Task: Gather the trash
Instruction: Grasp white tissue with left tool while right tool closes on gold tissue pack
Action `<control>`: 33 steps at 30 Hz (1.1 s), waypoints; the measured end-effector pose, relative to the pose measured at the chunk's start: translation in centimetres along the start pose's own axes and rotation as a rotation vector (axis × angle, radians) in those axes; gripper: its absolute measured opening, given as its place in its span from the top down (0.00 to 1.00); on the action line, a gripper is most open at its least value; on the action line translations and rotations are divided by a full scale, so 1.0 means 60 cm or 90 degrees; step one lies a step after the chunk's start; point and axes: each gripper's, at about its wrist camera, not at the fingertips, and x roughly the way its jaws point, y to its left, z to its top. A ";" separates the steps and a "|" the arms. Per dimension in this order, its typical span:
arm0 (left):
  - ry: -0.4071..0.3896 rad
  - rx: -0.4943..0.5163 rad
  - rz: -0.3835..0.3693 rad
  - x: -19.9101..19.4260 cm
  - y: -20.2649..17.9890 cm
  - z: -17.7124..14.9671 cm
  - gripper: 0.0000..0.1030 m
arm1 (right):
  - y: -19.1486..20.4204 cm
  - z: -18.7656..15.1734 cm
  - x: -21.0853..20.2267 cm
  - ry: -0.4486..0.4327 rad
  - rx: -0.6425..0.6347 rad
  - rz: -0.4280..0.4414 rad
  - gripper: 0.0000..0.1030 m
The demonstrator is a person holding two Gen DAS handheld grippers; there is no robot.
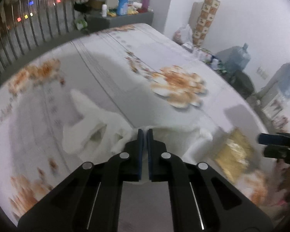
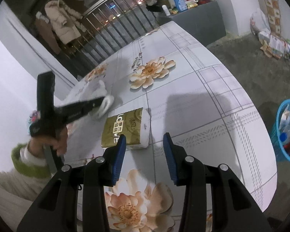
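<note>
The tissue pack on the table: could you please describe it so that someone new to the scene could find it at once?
Start at the table with the flowered cloth. Near its edge, just ahead of the open right gripper, lies the tissue pack, flat, and apart from the crumpled white tissue that the left gripper pinches. Its olive-gold printed wrapper sets it apart; the tissue is plain white.

The surface (image 2: 193, 104) is wearing a pale grey-lilac cloth, showing thin grey plaid lines and orange-and-cream lotus blooms. The tissue pack (image 2: 123, 127) is showing an olive-gold wrapper with white lettering and a white end. The crumpled tissue (image 1: 98, 127) is looking plain white. Both tongs, left (image 1: 144, 133) and right (image 2: 144, 141), are showing black frames with blue pads and silver rivets. The waste basket (image 2: 288, 133) is glowing bright blue. The person's sleeve (image 2: 27, 162) is showing a green cuff over cream.
</note>
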 end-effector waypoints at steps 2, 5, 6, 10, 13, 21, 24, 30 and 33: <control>0.008 -0.015 -0.046 -0.006 -0.017 -0.017 0.98 | -0.003 -0.001 -0.002 0.000 0.013 0.007 0.62; 0.012 -0.021 -0.073 -0.012 -0.044 -0.042 0.98 | -0.008 0.001 -0.003 0.000 0.034 0.019 0.62; 0.010 -0.021 -0.073 -0.014 -0.052 -0.050 0.98 | -0.010 0.002 -0.001 0.005 0.047 0.029 0.62; 0.006 -0.044 -0.087 -0.021 -0.067 -0.069 0.98 | -0.013 0.007 0.007 0.014 0.073 0.048 0.57; 0.008 -0.059 -0.100 -0.024 -0.067 -0.071 0.98 | -0.010 0.010 0.015 0.015 0.074 0.031 0.52; 0.003 -0.058 -0.056 -0.055 -0.033 -0.080 0.98 | 0.050 0.006 0.027 0.023 -0.048 -0.014 0.27; 0.007 -0.074 -0.056 -0.060 -0.017 -0.087 0.98 | 0.073 0.005 0.036 0.027 -0.098 -0.029 0.21; 0.004 -0.066 -0.045 -0.062 -0.017 -0.092 0.98 | 0.106 0.001 0.066 0.040 -0.184 -0.098 0.18; 0.004 -0.055 -0.035 -0.060 -0.020 -0.090 0.98 | 0.117 -0.005 0.077 0.049 -0.221 -0.126 0.18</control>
